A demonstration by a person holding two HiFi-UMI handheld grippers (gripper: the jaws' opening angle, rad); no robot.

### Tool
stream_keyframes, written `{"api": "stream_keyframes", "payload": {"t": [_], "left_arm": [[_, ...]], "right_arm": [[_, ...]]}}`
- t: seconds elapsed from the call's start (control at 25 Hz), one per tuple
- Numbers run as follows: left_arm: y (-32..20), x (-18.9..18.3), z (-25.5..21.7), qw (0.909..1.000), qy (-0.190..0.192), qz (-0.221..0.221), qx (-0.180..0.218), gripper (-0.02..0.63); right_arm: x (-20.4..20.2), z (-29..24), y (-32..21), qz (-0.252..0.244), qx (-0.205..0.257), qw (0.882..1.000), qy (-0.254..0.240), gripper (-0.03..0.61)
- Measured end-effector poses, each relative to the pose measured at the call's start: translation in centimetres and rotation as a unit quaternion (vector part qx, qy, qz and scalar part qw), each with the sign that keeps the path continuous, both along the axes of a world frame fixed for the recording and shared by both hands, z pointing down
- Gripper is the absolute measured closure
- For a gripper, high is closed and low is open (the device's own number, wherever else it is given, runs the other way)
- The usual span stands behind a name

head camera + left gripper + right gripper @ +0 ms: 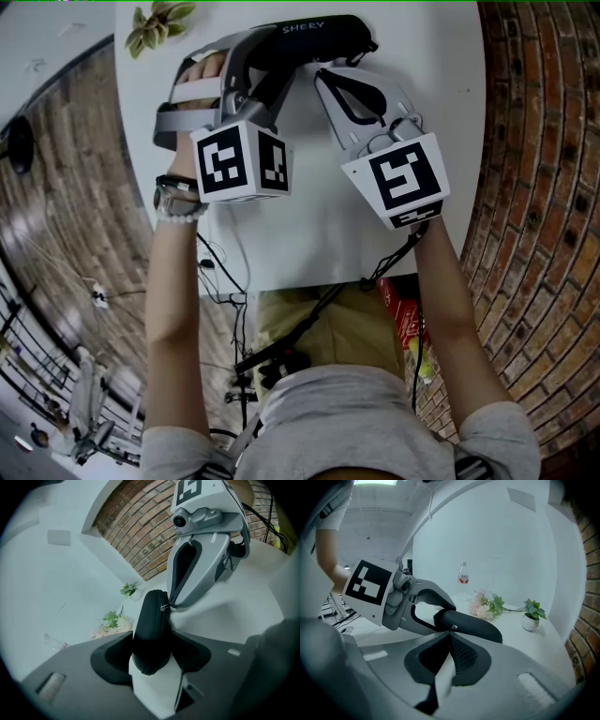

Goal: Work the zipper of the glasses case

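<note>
The glasses case point(328, 37) is sitting at the far side of the white table point(319, 216), its long axis running left to right across the head view, and it is lying close to level. The left gripper point(281, 52) is clamping its left end. The jaws are standing wide with a pad pressing on each side of the case, which is pointing away along them and standing tall and narrow on its edge in the left gripper view. The zipper seam is facing the right gripper point(321, 71), which is coming in from the near side. Its jaws are squeezed fully together, and they are pinching the small metal zipper pull point(453, 628) on the case's near edge, towards the left end.

Further out, the left gripper's body is covering the left end of the case from above. In the right gripper view, a bunch of pale pink flowers point(485, 606) is lying on the table beyond the case, a small potted plant point(532, 613) is standing to the right of them, and a clear bottle point(462, 581) is standing further back. A brick wall point(534, 141) is flanking the table on the right.
</note>
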State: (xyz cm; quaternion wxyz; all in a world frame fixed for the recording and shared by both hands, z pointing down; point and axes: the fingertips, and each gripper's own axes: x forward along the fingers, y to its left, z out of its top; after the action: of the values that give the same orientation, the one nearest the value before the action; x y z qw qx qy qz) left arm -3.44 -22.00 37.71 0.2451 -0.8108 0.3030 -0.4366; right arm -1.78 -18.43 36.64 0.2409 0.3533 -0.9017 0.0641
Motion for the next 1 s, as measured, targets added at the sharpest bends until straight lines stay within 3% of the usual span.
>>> {"api": "stream_keyframes", "payload": {"t": [0.68,0.92,1.0], "left_arm": [[-0.1,0.0,0.1,1.0000,0.003,0.002,0.002,0.351],[0.0,0.1,-0.1,1.0000,0.005,0.004,0.003,0.351],[0.0,0.0,0.0,1.0000,0.005,0.004,0.002,0.351]], "right_arm": [[-3.0,0.5,0.1,-0.089,-0.007,0.996,0.011,0.574],[-2.7,0.2,0.0,-0.103,0.052,0.991,0.066,0.566],[-2.6,0.1,0.3,-0.118,0.066,0.987,0.089,0.506]]}}
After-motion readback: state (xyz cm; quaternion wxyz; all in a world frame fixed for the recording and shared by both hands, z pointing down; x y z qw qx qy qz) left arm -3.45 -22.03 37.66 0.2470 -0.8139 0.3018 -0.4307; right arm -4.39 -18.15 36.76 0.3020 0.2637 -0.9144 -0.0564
